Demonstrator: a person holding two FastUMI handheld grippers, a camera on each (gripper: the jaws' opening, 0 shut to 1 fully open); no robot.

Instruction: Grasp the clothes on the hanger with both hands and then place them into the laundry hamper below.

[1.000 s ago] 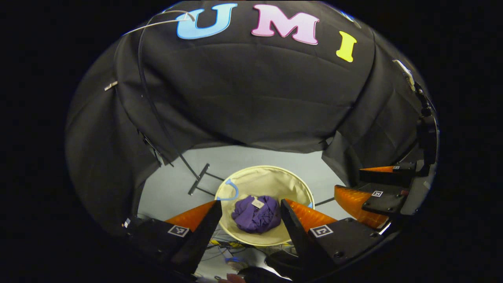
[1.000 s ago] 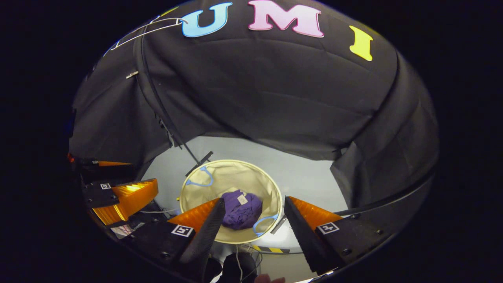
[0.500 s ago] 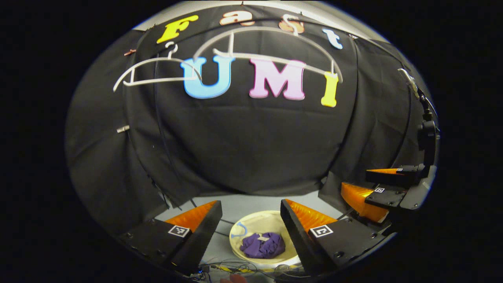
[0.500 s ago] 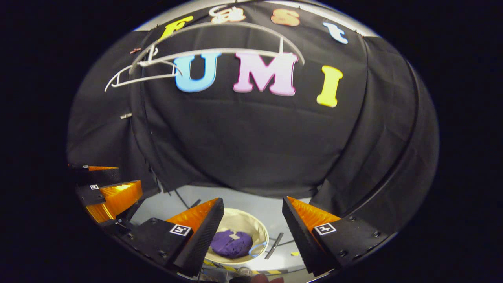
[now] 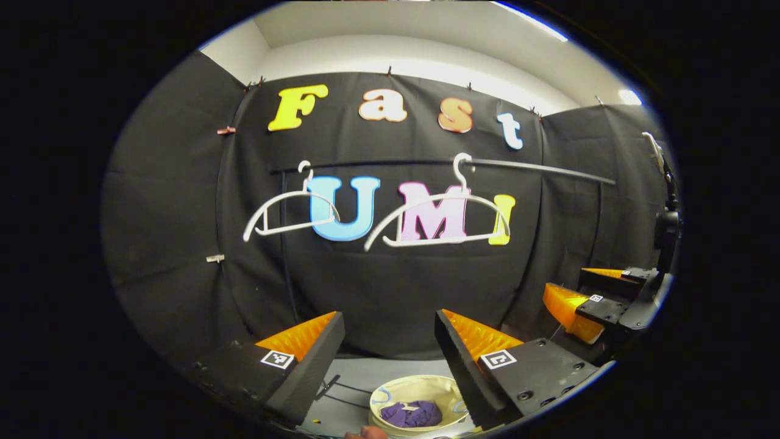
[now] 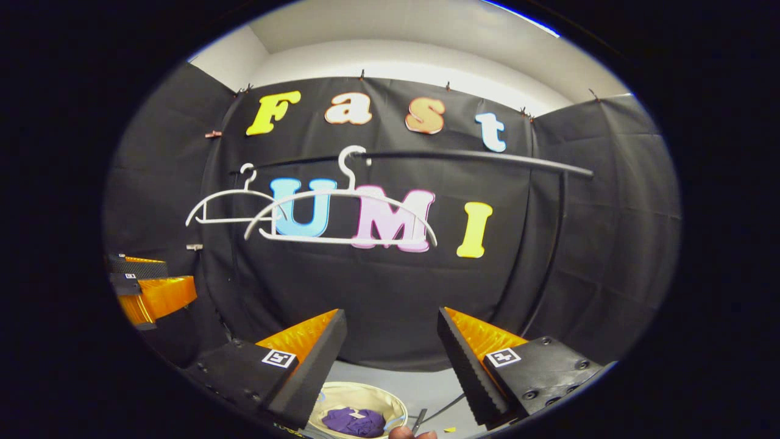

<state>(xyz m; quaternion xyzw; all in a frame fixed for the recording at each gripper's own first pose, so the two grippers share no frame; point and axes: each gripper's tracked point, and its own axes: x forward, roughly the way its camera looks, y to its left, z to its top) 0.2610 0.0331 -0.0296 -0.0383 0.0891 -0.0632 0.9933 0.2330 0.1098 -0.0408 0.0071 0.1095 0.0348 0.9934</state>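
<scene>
In the hamper lies the purple garment.

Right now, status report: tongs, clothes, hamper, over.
Left tongs open, empty. Right tongs open, empty. Purple clothes in hamper; both hangers bare on rail. Nothing in the way.

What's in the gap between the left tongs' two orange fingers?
In the left gripper view, the left tongs stand open. Through the gap you see black cloth wall, then grey floor, and lowest the cream hamper with the purple clothes inside.
</scene>
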